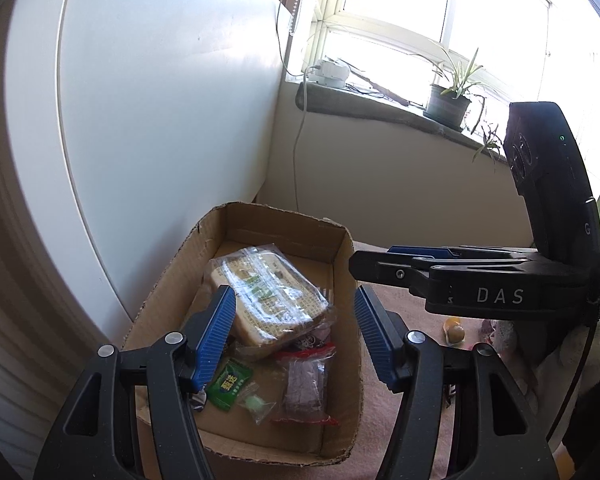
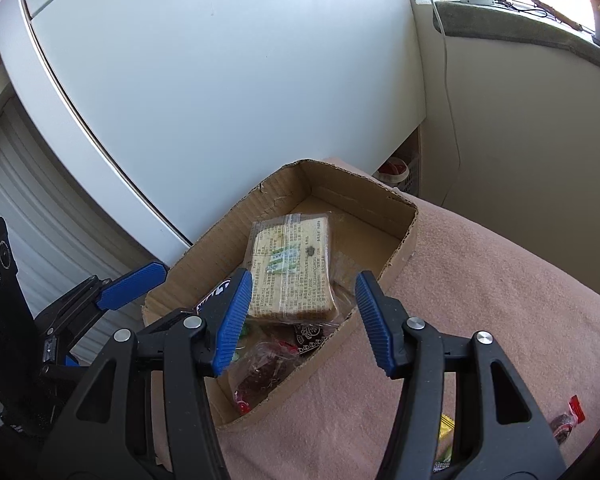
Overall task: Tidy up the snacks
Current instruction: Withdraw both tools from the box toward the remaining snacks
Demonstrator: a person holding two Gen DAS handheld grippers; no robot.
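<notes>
So we're a good way into this one, judging by the open brown cardboard box (image 2: 396,204) sitting on the pink blanket (image 2: 480,300); it already holds the big clear-wrapped block of pale bread or cake with printed text (image 2: 292,268), a small green sachet (image 1: 230,386), a clear little packet with a pale green sweet (image 1: 254,404) and a clear bag with red edges and something dark purplish inside (image 1: 304,384); all of that lies loose on the box floor, the wrapped block on top towards the middle.

Our left gripper (image 1: 296,332) hangs over the box with its blue pads roughly half apart and nothing between them; our right gripper (image 2: 302,316) is the same story, jaws parted, empty, poised over the box's near end.

What's left, we reckon: a few stragglers out on the blanket; a small yellowish round snack (image 1: 454,330), a red-tipped dark wrapper (image 2: 568,418) and a yellow packet (image 2: 446,428); those look like the next pickups.
</notes>
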